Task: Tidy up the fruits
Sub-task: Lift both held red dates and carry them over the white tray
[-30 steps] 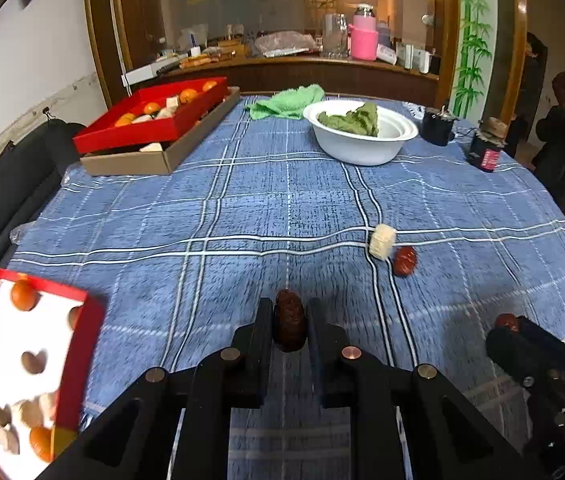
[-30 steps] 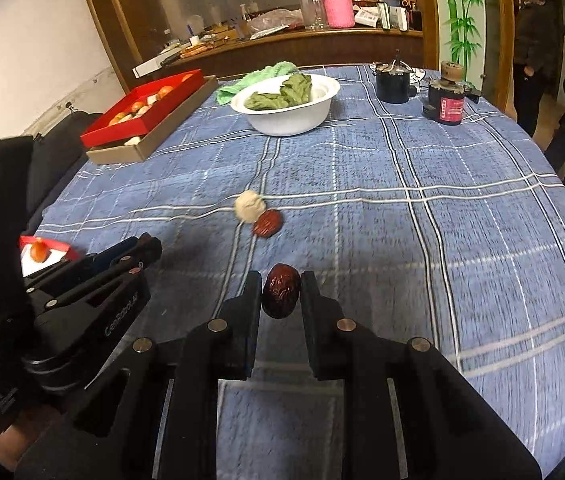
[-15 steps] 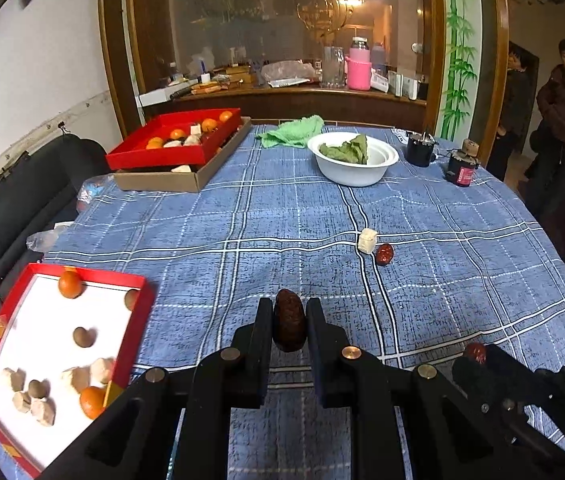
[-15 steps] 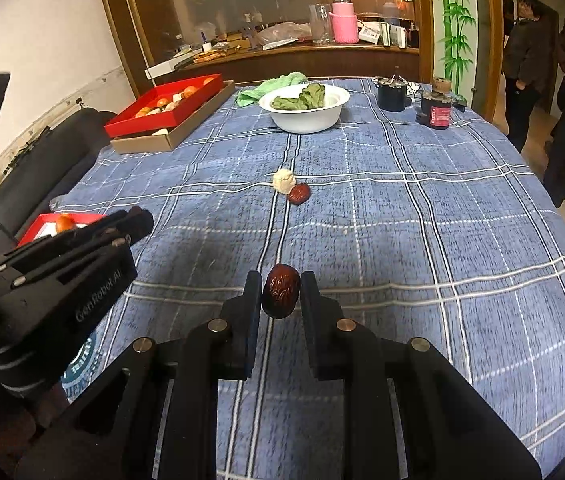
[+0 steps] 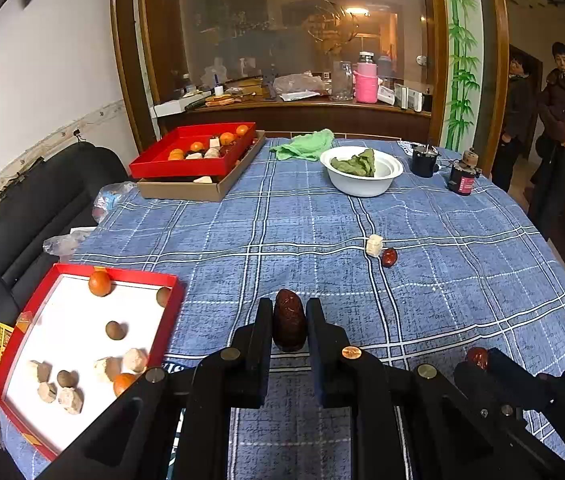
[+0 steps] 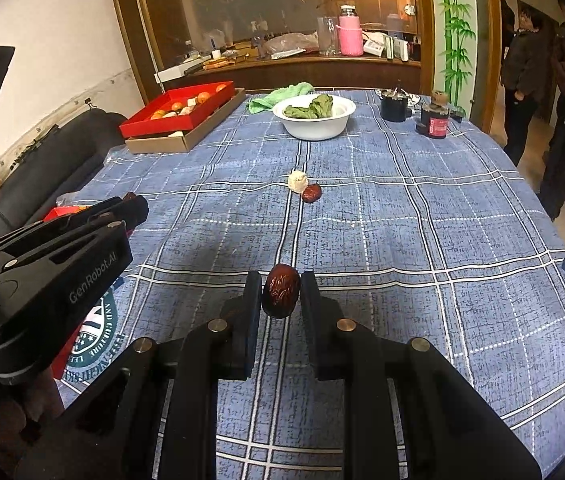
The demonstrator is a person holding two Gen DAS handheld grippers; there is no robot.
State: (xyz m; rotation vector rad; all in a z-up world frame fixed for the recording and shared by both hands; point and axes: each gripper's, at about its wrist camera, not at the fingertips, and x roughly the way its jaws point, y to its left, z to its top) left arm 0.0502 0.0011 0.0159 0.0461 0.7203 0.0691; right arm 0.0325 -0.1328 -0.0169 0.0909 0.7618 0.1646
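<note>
1. A dark red date [image 5: 289, 320] sits upright between the fingers of the left gripper [image 5: 289, 322], which is clamped on it above the blue checked tablecloth [image 5: 282, 216]
2. A second date [image 6: 280, 290] is pinched the same way in the right gripper [image 6: 280, 292], held above the cloth near the table's front edge
3. A third date [image 5: 389, 257] lies loose on the cloth toward the middle of the table, just beside a pale, lumpy piece of food [image 5: 374, 245]
4. At the front left corner lies a red tray [image 5: 18, 320] with a white floor, holding two small oranges, brown round fruits and pale chunks, scattered apart
5. At the far left, a second red tray [image 5: 186, 168] with oranges and pale pieces rests on a cardboard box [image 5: 186, 191]
6. Farther back stand a white bowl [image 5: 362, 186] with green leaves in it, a green cloth [image 5: 306, 148] behind it, and two dark jars to its right
7. Two people in dark coats stand at the right of the room, beyond the table
</note>
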